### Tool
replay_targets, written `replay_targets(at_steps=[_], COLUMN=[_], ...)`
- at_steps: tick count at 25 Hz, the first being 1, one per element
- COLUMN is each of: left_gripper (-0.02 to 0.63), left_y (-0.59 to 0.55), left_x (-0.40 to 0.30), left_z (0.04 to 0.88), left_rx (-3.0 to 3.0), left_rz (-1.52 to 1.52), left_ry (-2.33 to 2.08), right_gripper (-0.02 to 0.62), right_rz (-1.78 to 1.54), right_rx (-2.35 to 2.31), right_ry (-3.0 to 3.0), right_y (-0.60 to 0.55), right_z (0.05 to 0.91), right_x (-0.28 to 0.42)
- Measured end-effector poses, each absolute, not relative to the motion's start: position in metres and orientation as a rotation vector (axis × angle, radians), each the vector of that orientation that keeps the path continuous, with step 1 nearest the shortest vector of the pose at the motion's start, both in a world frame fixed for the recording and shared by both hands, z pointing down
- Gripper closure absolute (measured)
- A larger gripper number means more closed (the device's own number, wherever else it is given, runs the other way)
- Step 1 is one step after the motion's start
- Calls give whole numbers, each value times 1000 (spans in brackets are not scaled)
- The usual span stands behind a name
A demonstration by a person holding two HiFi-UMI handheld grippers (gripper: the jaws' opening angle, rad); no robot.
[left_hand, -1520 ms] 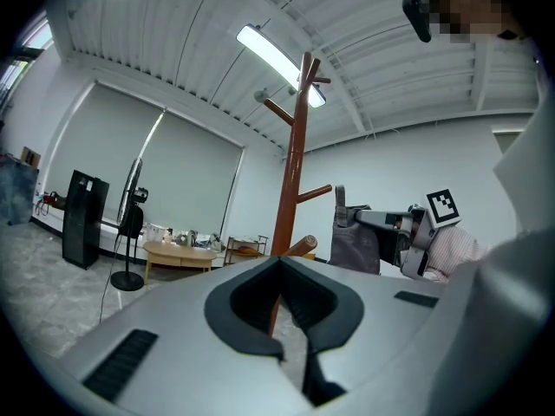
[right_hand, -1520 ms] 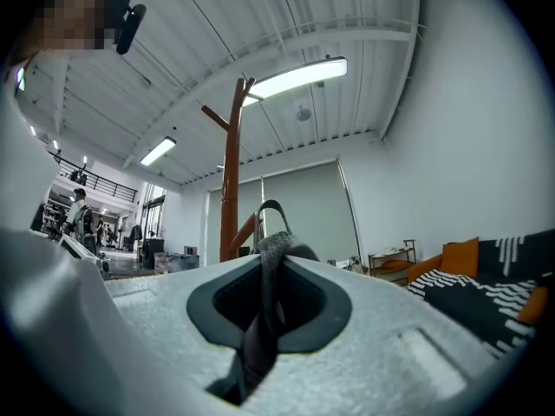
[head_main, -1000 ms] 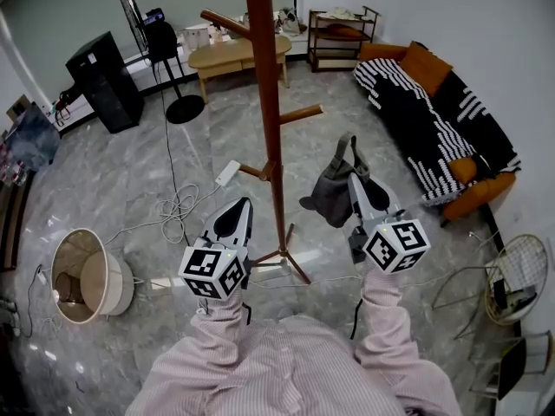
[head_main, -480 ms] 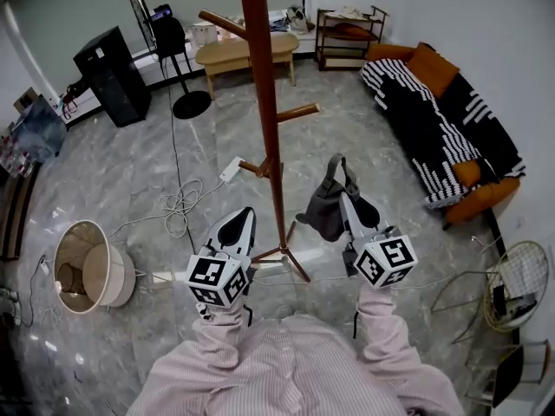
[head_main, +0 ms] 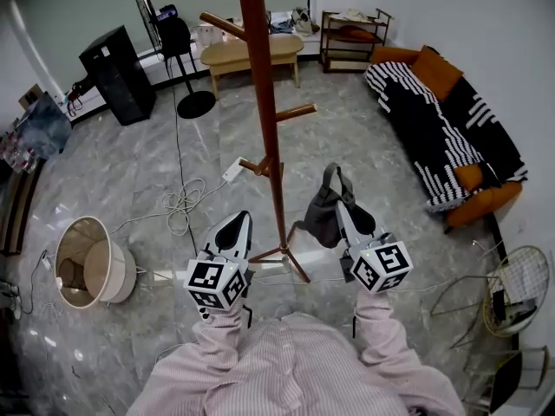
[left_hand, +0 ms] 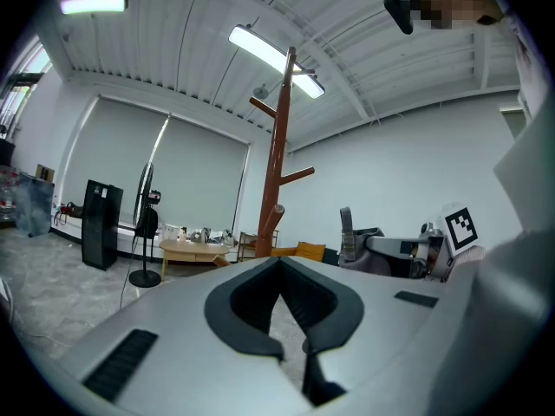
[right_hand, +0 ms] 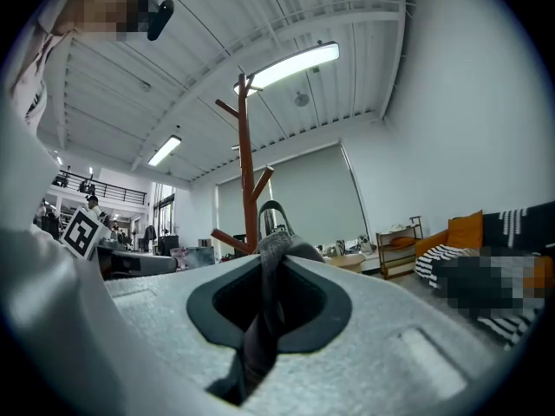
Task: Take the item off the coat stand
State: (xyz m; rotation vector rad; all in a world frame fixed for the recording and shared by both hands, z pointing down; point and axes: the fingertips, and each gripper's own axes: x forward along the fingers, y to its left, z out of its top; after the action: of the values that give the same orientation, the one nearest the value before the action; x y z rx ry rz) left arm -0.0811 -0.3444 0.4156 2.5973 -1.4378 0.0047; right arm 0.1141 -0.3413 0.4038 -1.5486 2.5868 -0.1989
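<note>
The brown wooden coat stand [head_main: 264, 102] rises from the marble floor in front of me, its pegs bare. A grey bag [head_main: 321, 217] hangs clear of it, just right of the pole and off the floor. My right gripper [head_main: 340, 206] is shut on the bag. In the right gripper view the grey fabric [right_hand: 263, 319] runs pinched between the jaws, with the strap loop [right_hand: 271, 212] standing up past the tips and the coat stand [right_hand: 246, 172] behind. My left gripper [head_main: 240, 221] is left of the stand's foot, shut and empty. In its own view the left gripper [left_hand: 279, 267] points at the stand [left_hand: 277, 163].
A white lampshade [head_main: 87, 271] lies on the floor at left, with loose cables [head_main: 178, 202] and a power strip [head_main: 232, 170] near the stand. A low wooden table [head_main: 251, 52], a black speaker [head_main: 117, 72] and a shelf [head_main: 351, 33] stand at the back; a striped sofa [head_main: 442, 137] is at right.
My right gripper and the grey bag have drawn a little down and left, closer to my body. The left gripper has barely moved.
</note>
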Motion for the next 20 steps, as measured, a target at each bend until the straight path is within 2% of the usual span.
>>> replay_targets(at_steps=[20], left_gripper=[604], left_y=[-334], left_x=[-82], left_z=[411], left_rx=[2586], left_rz=[-5], left_ry=[-1480], right_gripper=[569], right_rz=[-214], right_rx=[-1554], right_ry=[2594], right_y=[-327], right_z=[410], right_x=[119])
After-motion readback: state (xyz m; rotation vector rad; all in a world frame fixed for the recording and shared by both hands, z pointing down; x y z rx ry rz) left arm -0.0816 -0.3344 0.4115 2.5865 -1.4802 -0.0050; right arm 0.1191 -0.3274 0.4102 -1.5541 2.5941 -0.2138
